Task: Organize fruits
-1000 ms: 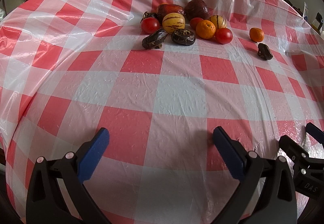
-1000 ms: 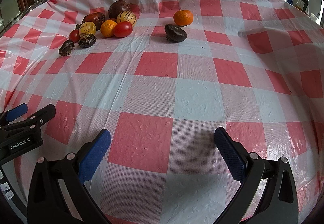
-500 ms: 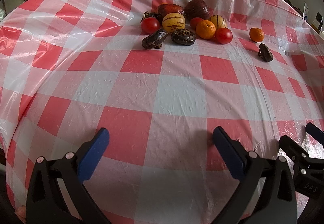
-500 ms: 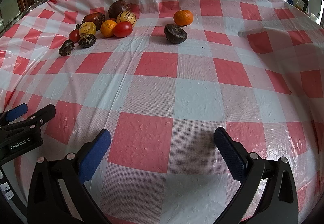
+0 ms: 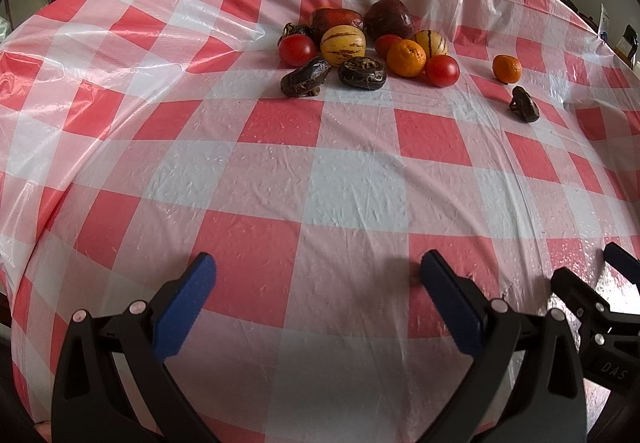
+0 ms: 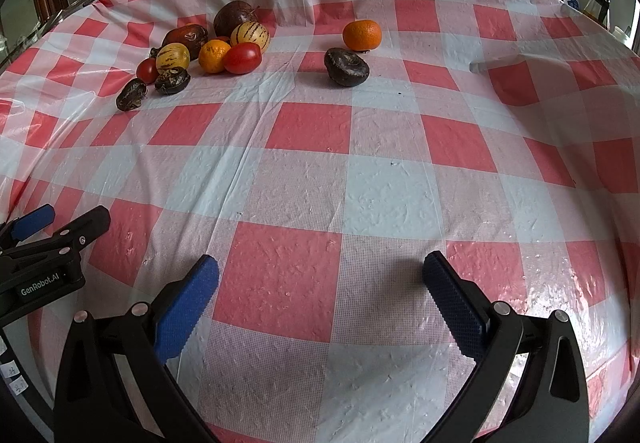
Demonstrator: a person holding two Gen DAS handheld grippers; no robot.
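Checked tablecloth (image 6: 384, 199) lies bare between the far fruit cluster (image 5: 360, 43) and both wide-open, empty tongs (image 5: 316, 283) (image 6: 320, 283).

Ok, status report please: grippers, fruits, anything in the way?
Left gripper and right gripper open, empty, low over the cloth. Fruit pile untouched; orange and dark fruit apart. Path clear.

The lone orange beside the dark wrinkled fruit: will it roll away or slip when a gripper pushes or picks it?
The lone orange looks round, so a push would probably roll it across the smooth plastic tablecloth. Its skin looks dimpled and firm, so the gripper likely holds it without slipping.
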